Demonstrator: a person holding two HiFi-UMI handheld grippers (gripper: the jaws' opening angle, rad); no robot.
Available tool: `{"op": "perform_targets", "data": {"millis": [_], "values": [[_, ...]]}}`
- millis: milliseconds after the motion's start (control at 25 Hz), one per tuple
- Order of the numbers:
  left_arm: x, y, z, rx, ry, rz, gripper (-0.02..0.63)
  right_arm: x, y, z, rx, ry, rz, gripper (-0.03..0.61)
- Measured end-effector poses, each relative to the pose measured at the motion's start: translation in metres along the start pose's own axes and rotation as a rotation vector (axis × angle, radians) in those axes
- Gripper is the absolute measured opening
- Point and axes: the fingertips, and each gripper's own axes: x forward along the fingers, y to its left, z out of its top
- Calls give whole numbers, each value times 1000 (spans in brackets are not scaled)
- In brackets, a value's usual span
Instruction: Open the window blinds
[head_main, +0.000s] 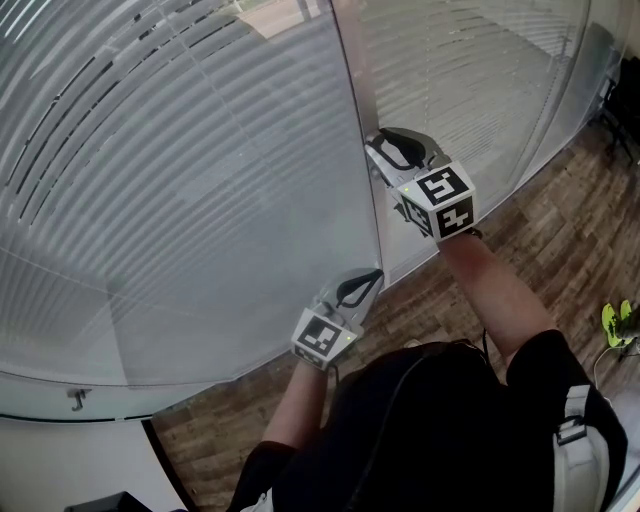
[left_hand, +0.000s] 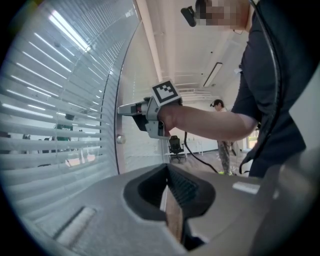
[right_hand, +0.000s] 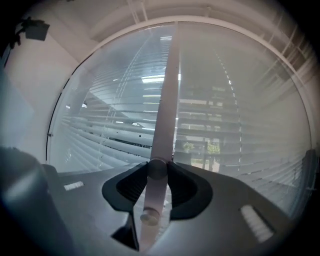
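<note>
Grey slatted blinds (head_main: 180, 200) hang behind glass on both sides of a pale upright frame post (head_main: 355, 120). A round knob (right_hand: 156, 168) sits on that post, and my right gripper (head_main: 378, 140) points level at it with both jaws closed round it. The left gripper view shows the same grip from the side, right gripper (left_hand: 125, 109) at the post. A second small knob (left_hand: 120, 139) sits lower on the post. My left gripper (head_main: 375, 274) hangs lower, close to the post, its jaws together and nothing between them. The slats are tilted enough to show a little of the outside.
Wood floor (head_main: 560, 230) runs along the foot of the glass. A white sill with a small hook (head_main: 78, 398) curves at the lower left. A dark chair (head_main: 625, 100) and a green object (head_main: 618, 322) lie to the right. A person (left_hand: 222, 140) stands far behind.
</note>
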Motion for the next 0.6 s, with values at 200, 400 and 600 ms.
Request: {"op": "perform_targets", "data": {"millis": [200,400,600], "values": [[0,1,-1,-4,-1,2,5,0,-1,2,164,-28,13,130],[0,1,-1,-4,0,0,5,-1,-2,3,222,-42,5,130],[0,0,-1,-3,1,-2,5,-1,-2,3,261,-41,1,130]]}}
